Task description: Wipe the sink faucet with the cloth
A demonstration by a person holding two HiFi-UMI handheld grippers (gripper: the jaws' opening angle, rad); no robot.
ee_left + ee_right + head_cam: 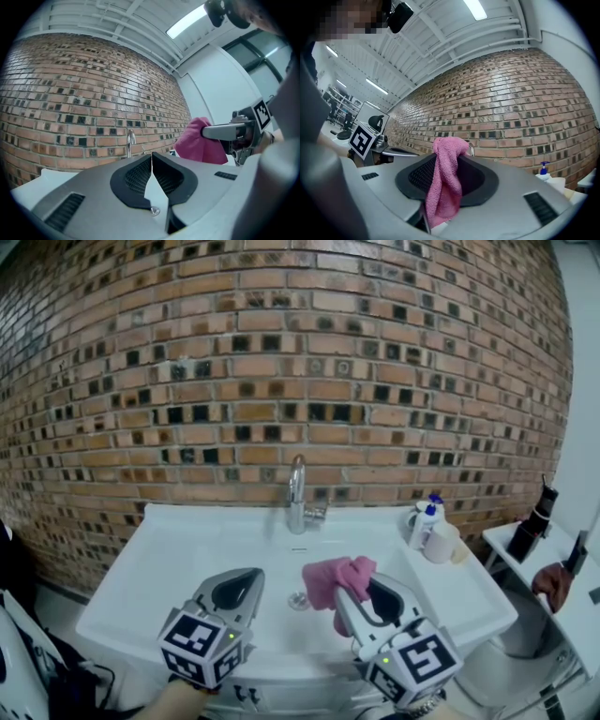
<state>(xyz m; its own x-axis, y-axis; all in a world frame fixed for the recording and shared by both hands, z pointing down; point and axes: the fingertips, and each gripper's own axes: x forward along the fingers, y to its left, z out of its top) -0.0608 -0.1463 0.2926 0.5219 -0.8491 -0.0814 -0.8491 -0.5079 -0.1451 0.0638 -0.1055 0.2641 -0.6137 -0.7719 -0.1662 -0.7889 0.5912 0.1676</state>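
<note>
**Pink cloth clamped in the right gripper, short of the faucet**

The pink cloth [336,579] sits just right of centre in the lower half of the head view. It is bunched at the tip of the right gripper [361,589], whose jaws are closed on it. In the right gripper view the cloth rises over the jaw tips and hangs down between the black pads. In the head view it lies over the basin of the white sink [169,559], just right of the drain [298,599] and clearly apart from the faucet [297,493].

The chrome faucet stands upright at the sink's back rim, in the middle of the frame, against a brick wall [281,352].

The left gripper [247,579] is lower left of centre, beside the right one but not touching it. Its jaws are drawn together, the pad tips meeting with nothing between them, as its own view shows plainly.

At the sink's right rear corner stands a white pump bottle with a blue top [427,519], and a white cup [442,543] stands just beside it. At the far right edge a white shelf [506,545] carries a dark bottle [534,519].
</note>
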